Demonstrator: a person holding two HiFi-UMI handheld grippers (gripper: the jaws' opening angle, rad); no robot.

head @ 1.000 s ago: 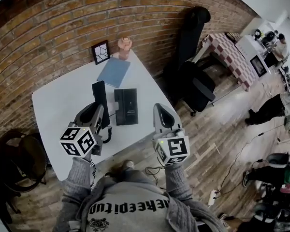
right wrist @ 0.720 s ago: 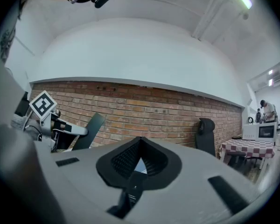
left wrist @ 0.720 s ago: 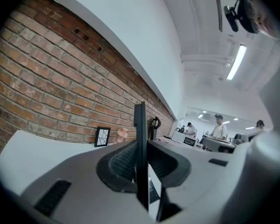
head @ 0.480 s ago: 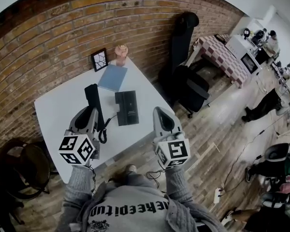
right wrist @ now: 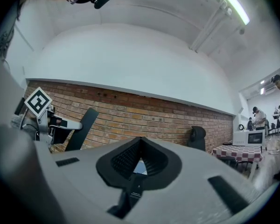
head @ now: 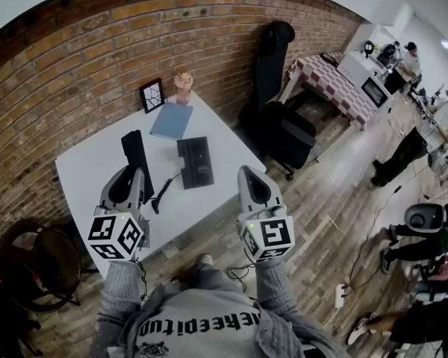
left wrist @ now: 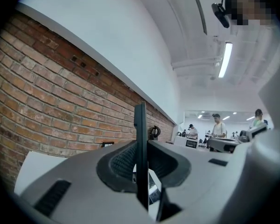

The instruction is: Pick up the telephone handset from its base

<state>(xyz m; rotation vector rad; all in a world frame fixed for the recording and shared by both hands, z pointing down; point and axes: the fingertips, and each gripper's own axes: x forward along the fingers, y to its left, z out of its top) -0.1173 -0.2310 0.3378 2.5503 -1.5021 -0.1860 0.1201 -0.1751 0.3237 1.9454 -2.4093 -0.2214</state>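
Worktop (head: 82, 166): white, set against the brick wall. I note no change to what lies on it apart from the telephone.
Left gripper (head: 131, 179): fingers clamped on the telephone handset, which stands as a thin dark bar between the pads in the left gripper view (left wrist: 140, 167). I see it carried higher, and further from the base, than a second ago.
Right gripper (head: 249, 177): fingers together with nothing between them. It hangs off the worktop's near right edge. It too sits a little higher than before.
Base (head: 196, 162): black, flat on the worktop, in the same spot as earlier, its cradle side now bare.
Telephone handset (head: 133, 151): clear of the base and up off the worktop, tilted, left of the base. The gap between the two has widened since the earlier frame.
Cord (head: 163, 191): dark, running from the handset's lower end toward the base. It looks drawn out longer than before.
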